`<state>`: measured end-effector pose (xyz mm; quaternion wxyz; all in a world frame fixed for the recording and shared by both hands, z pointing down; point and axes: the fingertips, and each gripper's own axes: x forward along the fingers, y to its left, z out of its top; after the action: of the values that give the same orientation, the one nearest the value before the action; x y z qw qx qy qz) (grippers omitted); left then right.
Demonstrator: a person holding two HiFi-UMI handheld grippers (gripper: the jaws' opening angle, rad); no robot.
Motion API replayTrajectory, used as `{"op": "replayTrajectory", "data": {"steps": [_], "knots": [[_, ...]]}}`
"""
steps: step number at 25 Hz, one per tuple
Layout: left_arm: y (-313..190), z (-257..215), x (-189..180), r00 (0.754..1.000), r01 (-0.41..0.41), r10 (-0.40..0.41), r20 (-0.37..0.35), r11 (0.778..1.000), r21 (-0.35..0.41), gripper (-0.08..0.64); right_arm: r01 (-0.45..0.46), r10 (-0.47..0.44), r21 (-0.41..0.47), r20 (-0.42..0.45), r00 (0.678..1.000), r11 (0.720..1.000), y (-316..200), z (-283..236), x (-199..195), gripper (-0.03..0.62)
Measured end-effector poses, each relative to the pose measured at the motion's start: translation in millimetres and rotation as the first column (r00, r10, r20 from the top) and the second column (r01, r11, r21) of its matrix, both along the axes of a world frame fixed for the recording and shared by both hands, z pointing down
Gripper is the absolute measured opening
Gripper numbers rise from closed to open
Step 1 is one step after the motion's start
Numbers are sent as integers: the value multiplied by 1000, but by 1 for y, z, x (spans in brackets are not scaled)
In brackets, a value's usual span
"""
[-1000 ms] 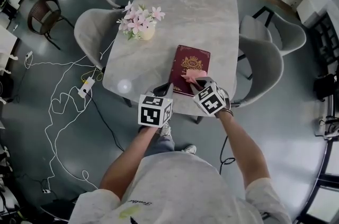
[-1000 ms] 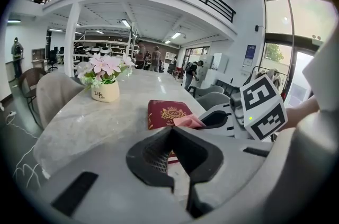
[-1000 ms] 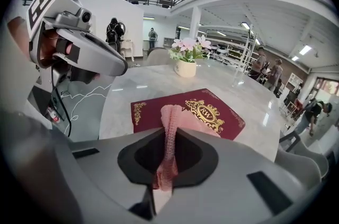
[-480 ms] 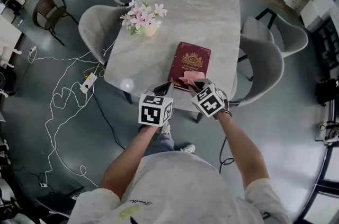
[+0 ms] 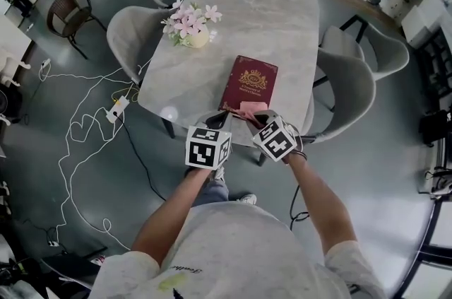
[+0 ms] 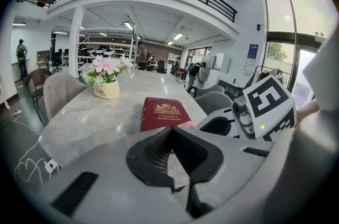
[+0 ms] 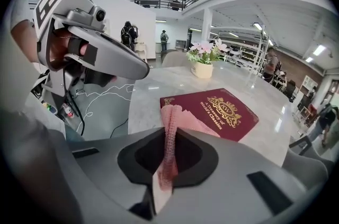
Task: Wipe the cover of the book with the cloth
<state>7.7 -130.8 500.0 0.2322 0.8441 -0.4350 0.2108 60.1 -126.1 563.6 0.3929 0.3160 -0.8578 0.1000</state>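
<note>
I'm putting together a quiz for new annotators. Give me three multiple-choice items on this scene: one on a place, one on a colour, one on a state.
1. Where does the cloth rest?
A. on the book's near end
B. beside the flowerpot
C. on a chair

2. What colour is the book's cover?
A. blue
B. dark red
C. green

3. How is the right gripper?
A. open, empty
B. shut on the book
C. shut on the cloth

Answers:
1 A: the pink cloth lies over the cover's near end.
2 B: the cover shows dark red in every view.
3 C: the right gripper view shows the jaws closed on the cloth.
</note>
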Motion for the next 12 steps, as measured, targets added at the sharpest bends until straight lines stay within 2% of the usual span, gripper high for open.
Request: {"op": "replayTrajectory", "data": {"steps": [12], "knots": [[-20,-2,12,999,-38,38,-8,999,3,6,-13,12,93,14,1000,996,-22,-54,13,18]]}}
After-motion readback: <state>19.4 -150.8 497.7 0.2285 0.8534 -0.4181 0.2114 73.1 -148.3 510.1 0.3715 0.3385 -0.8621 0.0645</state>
